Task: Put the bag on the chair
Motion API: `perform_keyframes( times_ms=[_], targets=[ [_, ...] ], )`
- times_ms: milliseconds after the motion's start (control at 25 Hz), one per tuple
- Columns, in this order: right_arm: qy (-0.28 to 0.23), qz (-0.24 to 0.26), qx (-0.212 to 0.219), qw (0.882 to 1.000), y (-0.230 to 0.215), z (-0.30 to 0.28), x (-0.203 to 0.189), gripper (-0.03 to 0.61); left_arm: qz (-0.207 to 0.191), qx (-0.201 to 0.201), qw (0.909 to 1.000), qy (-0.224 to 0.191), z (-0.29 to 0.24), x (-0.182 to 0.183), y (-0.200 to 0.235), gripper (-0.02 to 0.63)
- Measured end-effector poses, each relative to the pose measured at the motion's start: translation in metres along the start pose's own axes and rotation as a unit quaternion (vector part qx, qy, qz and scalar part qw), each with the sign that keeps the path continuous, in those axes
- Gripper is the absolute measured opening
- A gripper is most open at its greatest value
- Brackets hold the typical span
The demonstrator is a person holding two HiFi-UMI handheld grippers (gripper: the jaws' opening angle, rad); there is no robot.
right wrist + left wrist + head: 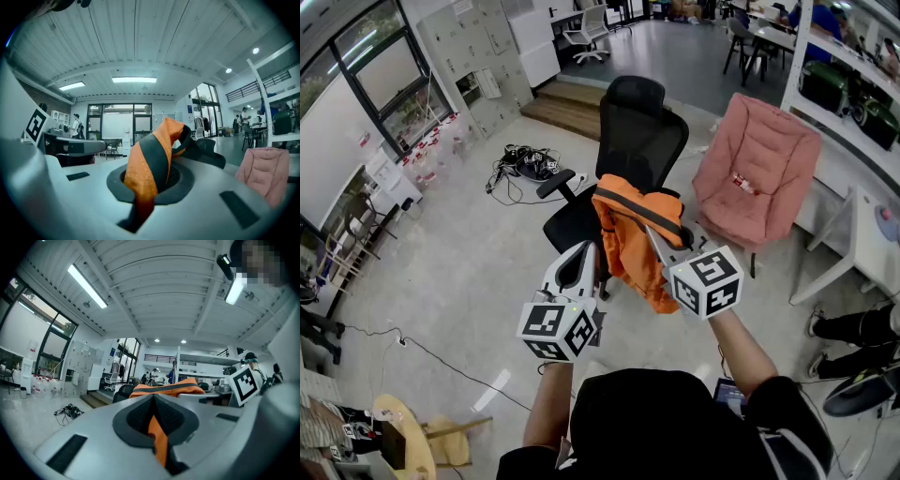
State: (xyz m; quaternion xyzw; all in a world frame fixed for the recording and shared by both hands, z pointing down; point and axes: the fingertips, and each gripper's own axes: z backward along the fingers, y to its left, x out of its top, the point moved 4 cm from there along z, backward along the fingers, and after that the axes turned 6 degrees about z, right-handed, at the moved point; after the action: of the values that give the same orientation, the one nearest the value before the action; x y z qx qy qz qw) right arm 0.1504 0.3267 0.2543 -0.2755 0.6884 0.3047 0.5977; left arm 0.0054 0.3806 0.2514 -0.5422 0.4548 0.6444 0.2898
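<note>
Open office, pale floor [459,281]. Cable tangle [523,164] far left. Black office chair [633,141] at centre, pink padded seat [759,169] to its right. Orange bag [628,248] hangs on near side of chair, stretched between both tools; contact with the chair unclear. Left tool [587,251] pinches orange fabric. Right tool [652,232] pinches bag's orange-and-dark strap.

Both forearms reached forward, roughly level. The left gripper [584,255] and the right gripper [654,234], side by side, each pinched the bag [626,255] tight.
</note>
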Motion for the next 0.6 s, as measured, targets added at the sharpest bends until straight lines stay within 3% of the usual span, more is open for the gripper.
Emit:
perform_keyframes(
  times_ms=[600],
  targets=[
    [0.015, -0.017, 0.007, 1.0, -0.0052, -0.0011, -0.0105, 0.012, -0.004, 0.01, 0.9998, 0.016, -0.0053, -0.008, -0.0034, 0.009]
  ],
)
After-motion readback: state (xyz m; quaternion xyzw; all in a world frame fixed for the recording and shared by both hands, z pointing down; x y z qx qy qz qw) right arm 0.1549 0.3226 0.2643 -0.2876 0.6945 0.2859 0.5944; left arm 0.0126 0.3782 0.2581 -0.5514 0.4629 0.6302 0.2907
